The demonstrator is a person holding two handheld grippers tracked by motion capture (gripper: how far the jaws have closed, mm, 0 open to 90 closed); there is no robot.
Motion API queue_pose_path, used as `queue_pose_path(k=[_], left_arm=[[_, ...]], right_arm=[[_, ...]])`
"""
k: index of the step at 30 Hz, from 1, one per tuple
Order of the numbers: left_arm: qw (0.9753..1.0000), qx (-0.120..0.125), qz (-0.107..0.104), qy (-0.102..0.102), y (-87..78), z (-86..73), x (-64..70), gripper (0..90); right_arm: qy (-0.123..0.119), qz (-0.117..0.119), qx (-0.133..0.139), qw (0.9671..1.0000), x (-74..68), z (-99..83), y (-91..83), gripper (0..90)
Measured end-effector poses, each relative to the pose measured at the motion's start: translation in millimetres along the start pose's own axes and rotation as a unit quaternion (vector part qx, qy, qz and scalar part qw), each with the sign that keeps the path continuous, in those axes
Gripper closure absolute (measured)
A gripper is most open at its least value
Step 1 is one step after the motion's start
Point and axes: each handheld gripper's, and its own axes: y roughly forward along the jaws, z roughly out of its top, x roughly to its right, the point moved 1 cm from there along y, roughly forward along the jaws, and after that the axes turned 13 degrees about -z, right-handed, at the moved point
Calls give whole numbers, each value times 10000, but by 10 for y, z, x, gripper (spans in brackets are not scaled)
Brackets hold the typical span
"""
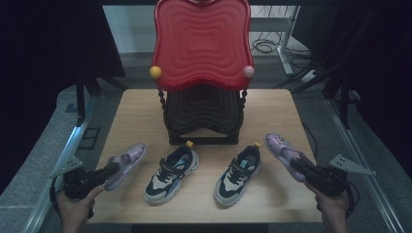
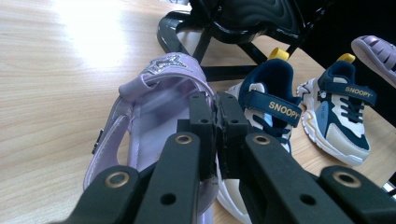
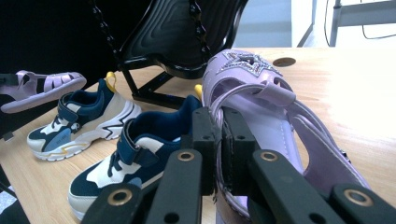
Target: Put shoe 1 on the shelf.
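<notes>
Both grippers clamped: left gripper (image 1: 112, 169) pinching the heel edge of the left lilac sandal (image 1: 127, 162), right gripper (image 1: 297, 165) pinching the inner side wall of the right lilac sandal (image 1: 282, 149), jaws pressed tight on thin strap material in each gripper view. Sandals held at the outer ends of the row, left one near the table's (image 1: 141, 107) left edge, right one tilted, toe up, towards the right edge. Between them, two navy Snoopy sneakers (image 1: 171, 178) (image 1: 239, 174) side by side, toes towards the person. Behind, a two-tier rack (image 1: 201, 43), red shelf above, black shelf below. Likely step: lifting both sandals towards the rack. Best done by keeping the pinch firm, raising straight up before moving forward, holding soles level, steering wide of the sneakers and the rack's twisted posts.
</notes>
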Motion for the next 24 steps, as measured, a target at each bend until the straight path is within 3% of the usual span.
queue_pose_path(k=[8,24], left_arm=[[9999,64,-69,92,-1,65,53,873],[9990,124,-286,315,151,235,182,872]], right_arm=[[-56,87,158,9998,-86,84,-10,857],[-218,320,135,9992,-233,142,109,856]])
